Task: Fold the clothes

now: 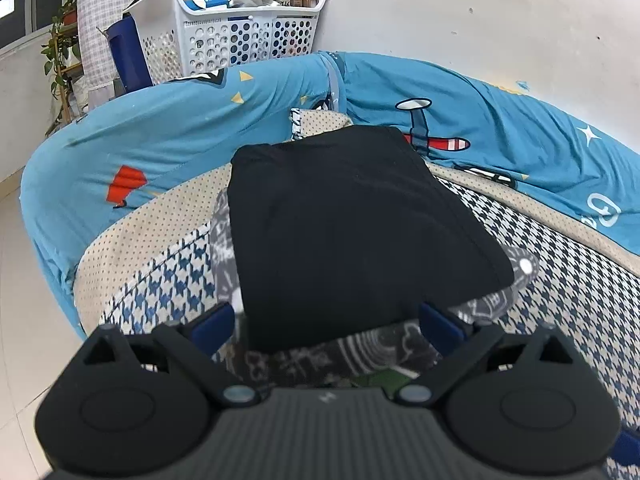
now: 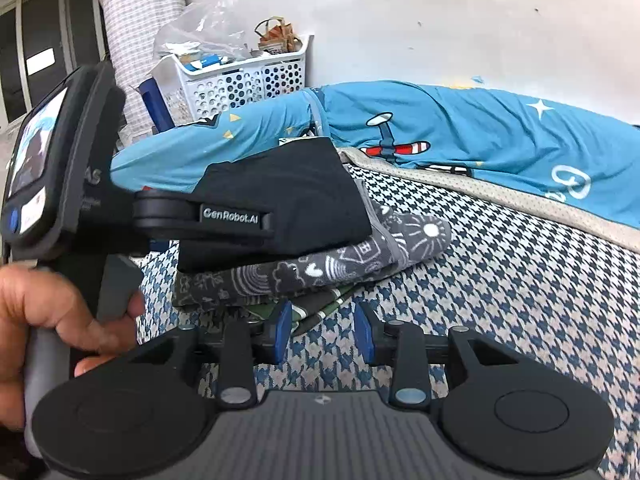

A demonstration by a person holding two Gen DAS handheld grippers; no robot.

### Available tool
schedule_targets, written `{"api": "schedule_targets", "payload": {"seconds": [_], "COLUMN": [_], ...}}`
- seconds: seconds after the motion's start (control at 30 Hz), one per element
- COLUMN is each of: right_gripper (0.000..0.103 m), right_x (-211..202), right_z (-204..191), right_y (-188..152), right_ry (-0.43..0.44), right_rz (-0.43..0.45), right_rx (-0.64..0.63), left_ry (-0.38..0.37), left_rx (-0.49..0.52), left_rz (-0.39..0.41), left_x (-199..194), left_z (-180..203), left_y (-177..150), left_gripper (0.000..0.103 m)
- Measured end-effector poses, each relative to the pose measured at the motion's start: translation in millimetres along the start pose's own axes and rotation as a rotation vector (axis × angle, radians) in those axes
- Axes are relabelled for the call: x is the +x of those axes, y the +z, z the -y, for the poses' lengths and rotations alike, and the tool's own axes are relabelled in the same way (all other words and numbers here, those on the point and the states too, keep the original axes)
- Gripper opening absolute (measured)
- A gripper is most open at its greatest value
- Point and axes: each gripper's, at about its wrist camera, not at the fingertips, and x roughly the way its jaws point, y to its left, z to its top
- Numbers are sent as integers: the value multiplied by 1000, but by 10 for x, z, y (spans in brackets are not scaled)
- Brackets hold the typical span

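In the left wrist view the left hand-held gripper [image 1: 326,322] stands with its blue pads wide apart, clamping nothing, at the near edge of the folded black cloth garment [image 1: 352,220], which tops a grey white-patterned folded garment [image 1: 360,350] on the houndstooth-covered bed [image 1: 560,280]. In the right wrist view the right hand-held gripper [image 2: 322,330] is partly apart and empty, just beside a green striped folded garment [image 2: 316,312] at the bottom of the stack. A careless nudge from either could, I judge, slide the layers askew.
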Motion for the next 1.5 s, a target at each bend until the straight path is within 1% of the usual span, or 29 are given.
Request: {"api": "schedule_targets", "payload": {"seconds": [0.2, 0.37, 0.73, 1.4, 1.43, 1.5], "right_gripper": [35, 39, 40, 42, 43, 47], "right_x": [-98, -166, -268, -406, -417, -429], "right_z": [-30, -50, -35, 90, 91, 94], "right_y": [-4, -34, -108, -227, -230, -236], "right_ry": [-12, -19, -34, -45, -45, -48], "right_rz": [2, 0, -12, -43, -43, -45], "right_rx": [0, 3, 27, 63, 64, 64], "left_ry": [-5, -9, -13, 3, 2, 1], "left_rx": [-11, -16, -22, -5, -7, -11], "left_rz": [-6, -13, -38, -67, -70, -74], "left_x": [-80, -140, -218, -301, -304, -308], "left_z": [-23, -42, -57, 55, 57, 60], "left_y": [-95, -174, -353, -631, -644, -669], "left_gripper": [102, 102, 103, 103, 103, 103]}}
